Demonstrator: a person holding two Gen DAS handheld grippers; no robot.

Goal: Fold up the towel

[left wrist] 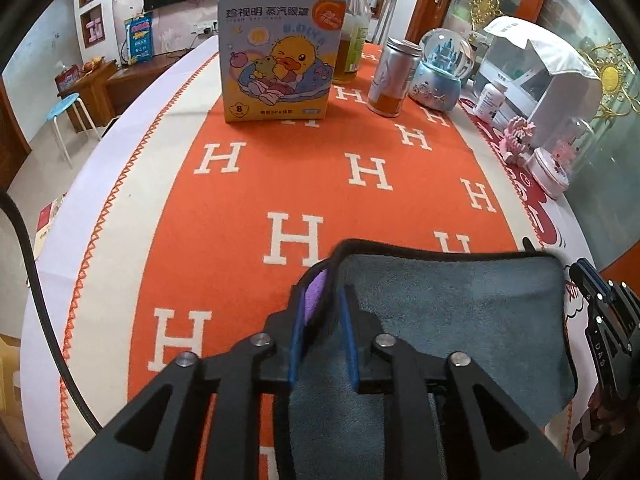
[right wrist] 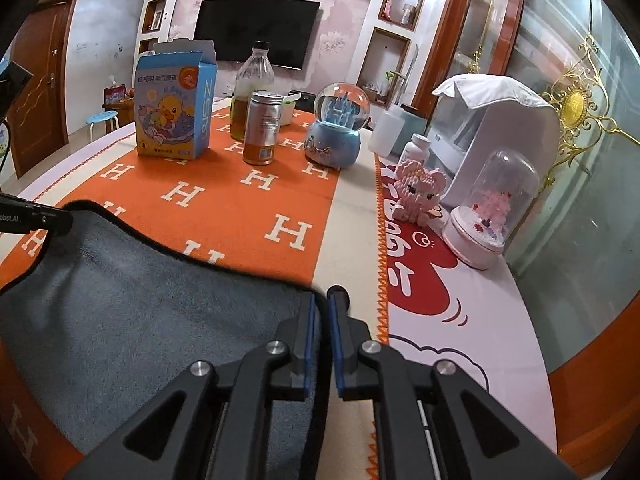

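A grey towel [left wrist: 460, 320] with a black hem and a purple underside is held up over the orange H-patterned table cloth [left wrist: 280, 184]. My left gripper [left wrist: 322, 300] is shut on its left far corner, the purple side showing between the fingers. My right gripper [right wrist: 324, 304] is shut on the towel's [right wrist: 140, 312] right far corner at the black hem. The right gripper also shows at the right edge of the left wrist view [left wrist: 608, 320]. The left gripper's tip shows at the left edge of the right wrist view [right wrist: 40, 220]. The towel sags between them.
At the far side stand a blue duck box [left wrist: 280, 52], an oil bottle [left wrist: 354, 28], a metal can [left wrist: 394, 76] and a snow globe [left wrist: 440, 68]. On the right are a pill bottle [left wrist: 490, 100], pink block toy [right wrist: 420, 192], domed ornament [right wrist: 492, 216] and white appliance [right wrist: 492, 132].
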